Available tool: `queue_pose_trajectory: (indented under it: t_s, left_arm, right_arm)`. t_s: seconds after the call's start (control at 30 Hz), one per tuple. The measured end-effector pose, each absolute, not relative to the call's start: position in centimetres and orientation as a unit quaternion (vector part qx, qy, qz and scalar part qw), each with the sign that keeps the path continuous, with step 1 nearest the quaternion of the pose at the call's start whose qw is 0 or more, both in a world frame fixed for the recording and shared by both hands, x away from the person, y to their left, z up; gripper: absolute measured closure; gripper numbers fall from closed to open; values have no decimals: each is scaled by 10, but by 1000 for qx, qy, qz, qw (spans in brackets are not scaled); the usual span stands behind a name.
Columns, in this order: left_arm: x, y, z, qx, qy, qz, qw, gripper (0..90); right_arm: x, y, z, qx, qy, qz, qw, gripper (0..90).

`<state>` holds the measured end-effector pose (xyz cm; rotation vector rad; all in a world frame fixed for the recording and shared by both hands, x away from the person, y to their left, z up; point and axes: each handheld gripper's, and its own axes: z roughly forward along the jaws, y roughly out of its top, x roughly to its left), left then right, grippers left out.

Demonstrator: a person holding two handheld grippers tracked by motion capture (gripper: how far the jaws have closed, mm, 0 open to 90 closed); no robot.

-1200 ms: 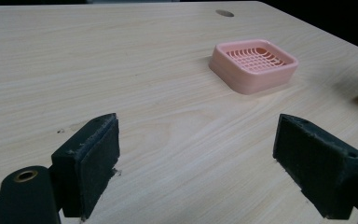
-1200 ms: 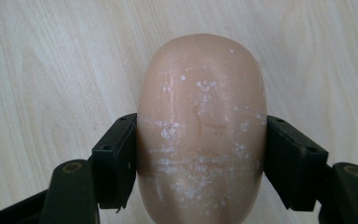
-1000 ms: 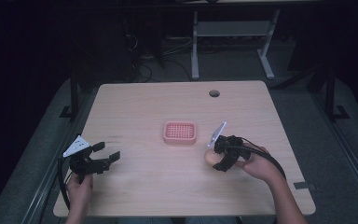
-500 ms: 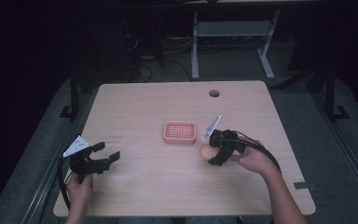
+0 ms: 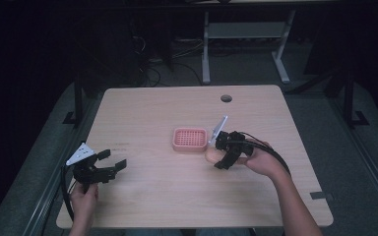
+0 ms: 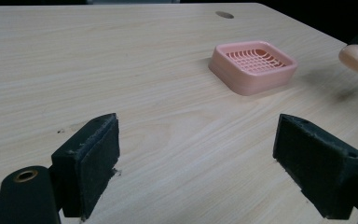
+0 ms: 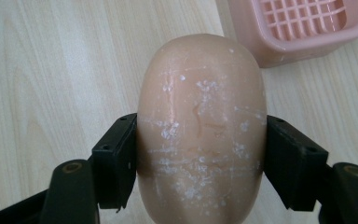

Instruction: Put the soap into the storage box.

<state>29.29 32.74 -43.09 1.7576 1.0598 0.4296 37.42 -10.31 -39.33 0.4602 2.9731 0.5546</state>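
My right claw (image 7: 200,154) grips the soap (image 7: 200,135); the dish (image 7: 303,28) just ahead sits empty. Left claw (image 6: 209,163) gapes wide.

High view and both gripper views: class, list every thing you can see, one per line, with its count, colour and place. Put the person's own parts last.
Table: one, light wood, centre of the high view, with a round hole near its far edge.
Soap dish: one, pink, gridded top, mid-table, empty.
Soap bar: one, peach, oval, scuffed white, clamped between the right gripper's jaws, beside the dish.
Desk frame: one, pale grey, on the floor beyond the table.
Left gripper: one, black, grey plate on top, near the table's left front, jaws wide apart.
Right gripper: one, black, right of the dish.
Hands: two, left hand, right hand.
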Motion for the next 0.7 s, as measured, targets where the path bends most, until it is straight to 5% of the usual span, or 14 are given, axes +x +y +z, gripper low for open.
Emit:
queue_pose_trajectory:
  t_s: [0.7]
  left_arm:
    - [293,327,-431,725,438,178,501,142]
  right_arm:
    - [390,-87,-384,137,972,186,41,319]
